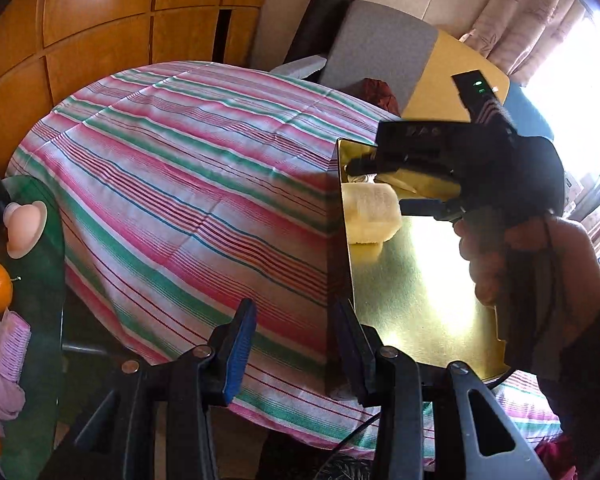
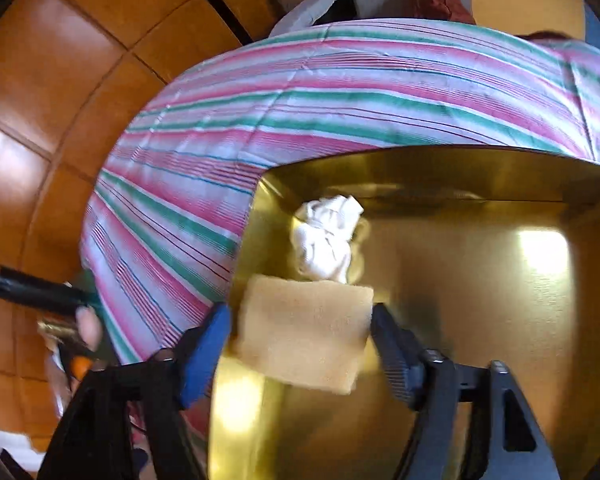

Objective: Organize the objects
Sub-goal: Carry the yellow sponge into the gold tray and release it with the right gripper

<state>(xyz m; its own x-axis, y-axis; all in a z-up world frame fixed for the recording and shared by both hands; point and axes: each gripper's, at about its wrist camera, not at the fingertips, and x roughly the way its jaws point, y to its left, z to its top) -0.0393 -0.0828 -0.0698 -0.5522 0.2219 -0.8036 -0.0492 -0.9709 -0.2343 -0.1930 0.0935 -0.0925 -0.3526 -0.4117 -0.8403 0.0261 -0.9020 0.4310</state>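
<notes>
Your left gripper (image 1: 296,344) shows black arms, silver screws, one blue pad and one black ribbed pad. Your right gripper (image 2: 300,348) looks the same. You're wearing a grey strap top (image 1: 548,280).

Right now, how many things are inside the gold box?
2. A yellow sponge between the right tongs, and a crumpled white cloth just behind it toward the back wall of the gold box. Others may be hidden.
</notes>
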